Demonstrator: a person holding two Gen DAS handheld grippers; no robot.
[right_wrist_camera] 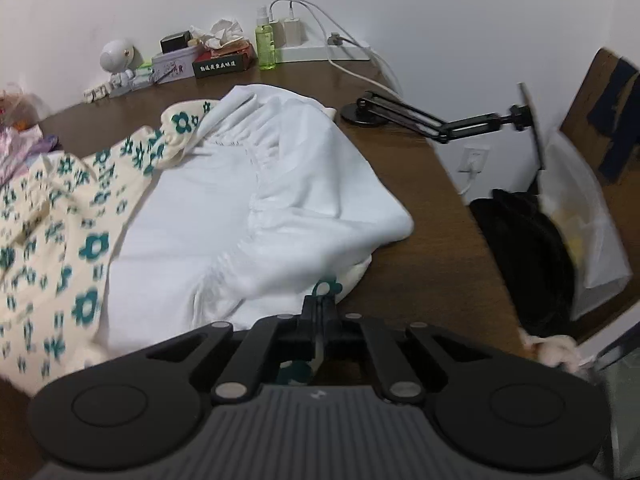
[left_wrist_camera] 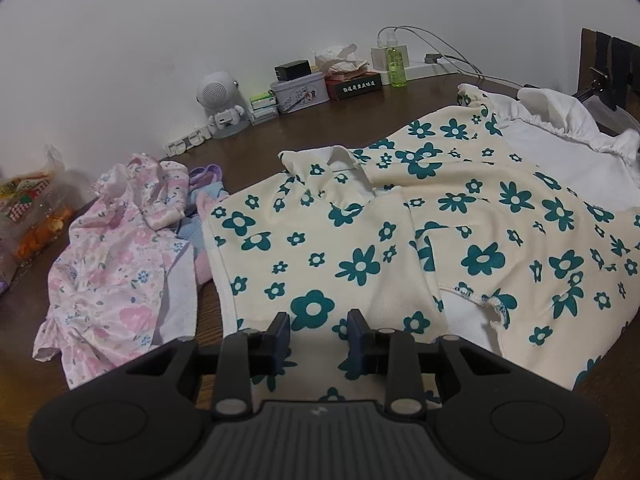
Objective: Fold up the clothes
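A cream dress with teal flowers (left_wrist_camera: 360, 240) lies spread across the brown table (left_wrist_camera: 320, 132), its white lining (right_wrist_camera: 240, 220) turned up at the right end. My left gripper (left_wrist_camera: 318, 330) hovers low over the dress's near edge. It is open, with the cloth lying flat under its parted fingers. In the blurred right wrist view my right gripper (right_wrist_camera: 319, 304) is shut at the dress's near right hem, where a teal flower (right_wrist_camera: 326, 288) shows just past the tips. Printed cloth also shows beneath the fingers, so the hem looks pinched.
A pink floral garment (left_wrist_camera: 116, 264) and small pastel clothes (left_wrist_camera: 204, 200) lie left of the dress. Along the wall stand a robot-shaped speaker (left_wrist_camera: 218, 98), a tin (left_wrist_camera: 298, 92), boxes, a green spray bottle (right_wrist_camera: 265, 46) and chargers. A black folding stand (right_wrist_camera: 432, 120) sits back right; the table edge (right_wrist_camera: 480, 240) drops to bags.
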